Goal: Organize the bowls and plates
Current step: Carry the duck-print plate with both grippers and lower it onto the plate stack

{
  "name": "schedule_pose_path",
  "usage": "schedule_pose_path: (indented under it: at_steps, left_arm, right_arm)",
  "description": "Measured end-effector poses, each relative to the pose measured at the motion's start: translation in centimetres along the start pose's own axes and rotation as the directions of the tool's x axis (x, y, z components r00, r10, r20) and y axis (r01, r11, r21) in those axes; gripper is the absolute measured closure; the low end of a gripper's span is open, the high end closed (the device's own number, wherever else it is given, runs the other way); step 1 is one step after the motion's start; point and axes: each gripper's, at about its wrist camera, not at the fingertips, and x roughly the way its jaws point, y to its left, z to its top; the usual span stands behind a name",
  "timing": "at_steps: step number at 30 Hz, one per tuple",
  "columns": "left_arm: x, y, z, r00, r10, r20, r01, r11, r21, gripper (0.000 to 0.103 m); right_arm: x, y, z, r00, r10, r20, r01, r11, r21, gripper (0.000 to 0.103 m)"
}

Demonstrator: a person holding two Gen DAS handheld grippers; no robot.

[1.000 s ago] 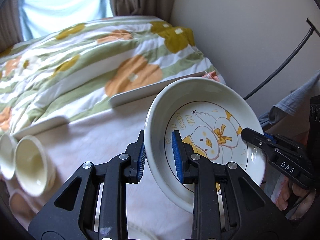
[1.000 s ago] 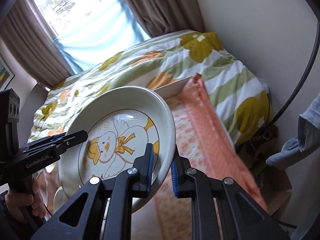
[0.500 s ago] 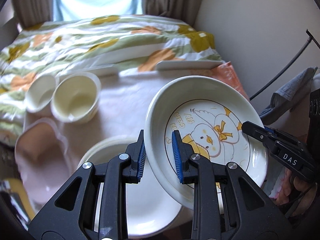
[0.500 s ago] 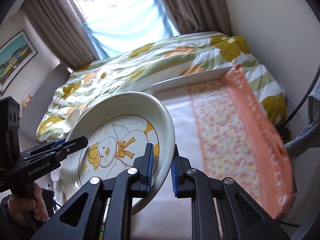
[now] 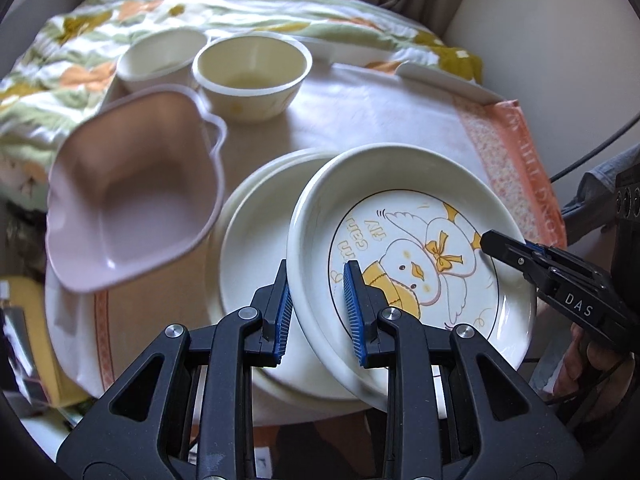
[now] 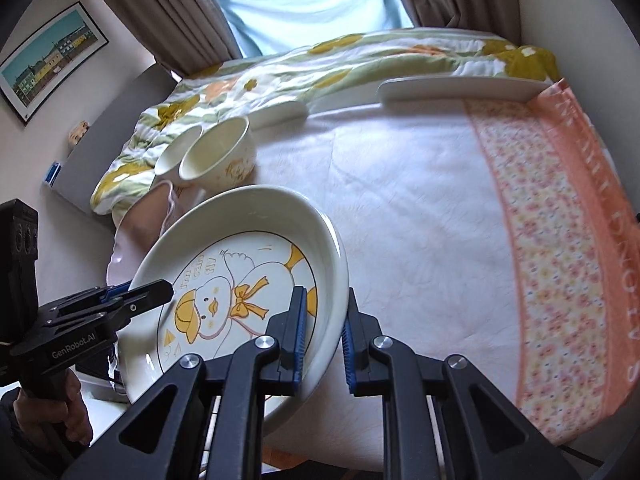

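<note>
A cream plate with a yellow duck picture [image 5: 416,256] [image 6: 240,280] hangs tilted above the table. My left gripper [image 5: 318,312] is shut on its left rim, and my right gripper [image 6: 324,336] is shut on the opposite rim. In the left wrist view the right gripper's fingers [image 5: 516,252] reach over the plate's right edge; in the right wrist view the left gripper's fingers [image 6: 140,296] clamp its left edge. Under the duck plate lies a stack of plain white plates [image 5: 256,232], partly hidden by it.
A pink bowl with a wavy rim [image 5: 132,200] [image 6: 140,224] sits left of the stack. Two cream bowls [image 5: 252,76] [image 5: 160,58] stand behind it. The table has a white and orange cloth [image 6: 420,208]. A floral quilt [image 6: 320,64] lies beyond. A hand [image 6: 48,412] holds the left gripper.
Both grippers have carried the duck plate leftward and lower, from beside the bed to above the stack of white plates. The bowls and the stack have come into view.
</note>
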Motion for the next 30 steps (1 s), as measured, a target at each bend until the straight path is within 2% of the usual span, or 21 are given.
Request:
schedule_pose_path:
  at_steps: [9, 22, 26, 30]
  left_arm:
    - [1.8, 1.7, -0.8, 1.000, 0.023, -0.007, -0.024, 0.999, -0.041, 0.081]
    - [2.9, 1.8, -0.4, 0.997, 0.075, -0.009, -0.075, 0.996, -0.040, 0.081]
    - [3.3, 0.5, -0.5, 0.985, 0.173, -0.009, -0.172, 0.984, 0.043, 0.081]
    - [3.2, -0.2, -0.7, 0.974, 0.226, 0.007, -0.226, 0.970, 0.087, 0.081]
  right_arm:
    - [1.7, 1.4, 0.0, 1.000, -0.012, -0.024, 0.010, 0.997, -0.082, 0.088]
    - [3.1, 1.8, 0.4, 0.999, -0.021, -0.043, 0.016, 0.995, -0.096, 0.088]
    - [3.2, 1.9, 0.5, 0.999, -0.019, -0.046, 0.014, 0.995, -0.103, 0.088]
    - [3.2, 1.8, 0.6, 0.999, -0.020, -0.046, 0.015, 0.995, -0.102, 0.088]
